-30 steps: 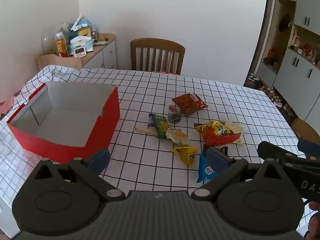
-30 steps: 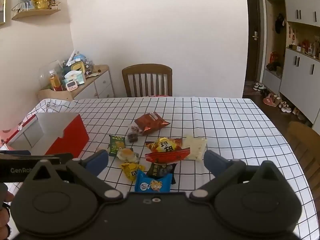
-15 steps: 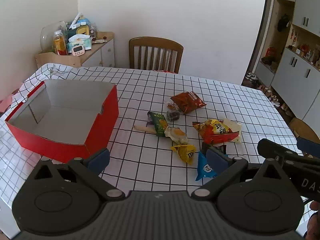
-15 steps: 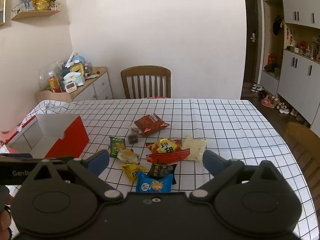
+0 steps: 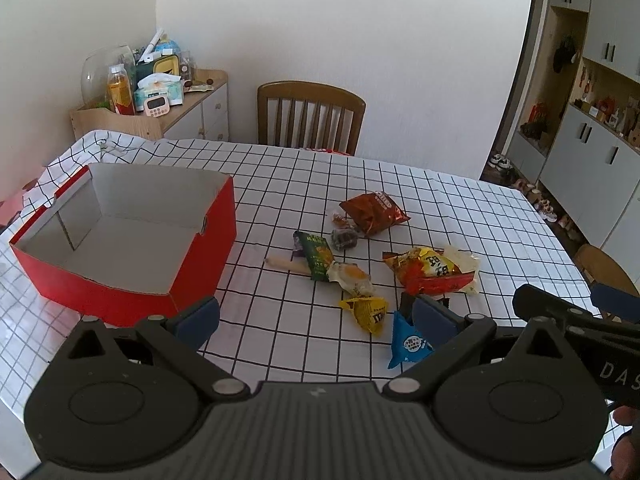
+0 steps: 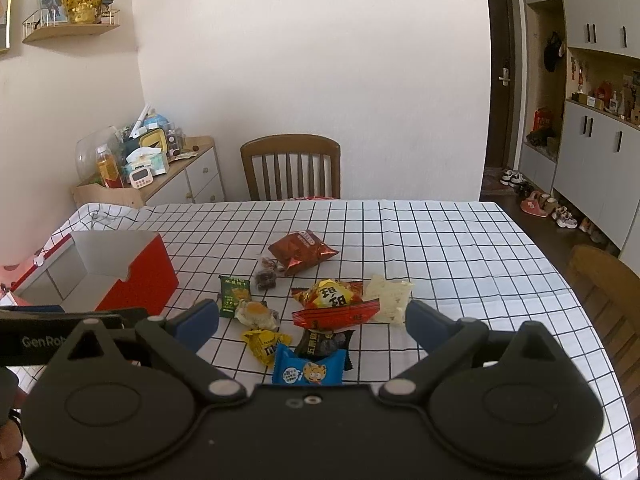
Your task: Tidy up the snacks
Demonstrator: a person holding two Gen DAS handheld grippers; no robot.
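A table (image 5: 460,200) under a black-checked white cloth fills both views, with a wooden chair (image 5: 310,116) at its far edge and a cluttered sideboard (image 5: 176,116) in the corner behind. On the table's left part stands a red box (image 5: 120,280), open-topped, its pale inside bare. To its right, well apart from it, the snacks lie loose in a cluster on the cloth: a dark red bag (image 5: 374,214) farthest back, a red-and-yellow bag (image 5: 428,272) lying over a pale packet (image 6: 390,298), a green packet (image 5: 316,256) touching a clear-wrapped yellow cake (image 5: 352,278), a small dark sweet (image 5: 344,238), a black packet (image 6: 324,342), a yellow pack (image 5: 368,312) and, nearest, a blue pack (image 6: 310,372). Both grippers hover over the near edge of the table, touching nothing. The left gripper (image 5: 316,316) has its jaws spread wide and empty, between the box and the cluster; its right fingertip (image 5: 434,316) overlaps the blue pack in its own view. The right gripper (image 6: 312,324) is likewise spread wide, with the blue and black packs seen between its blue pads (image 6: 198,320).
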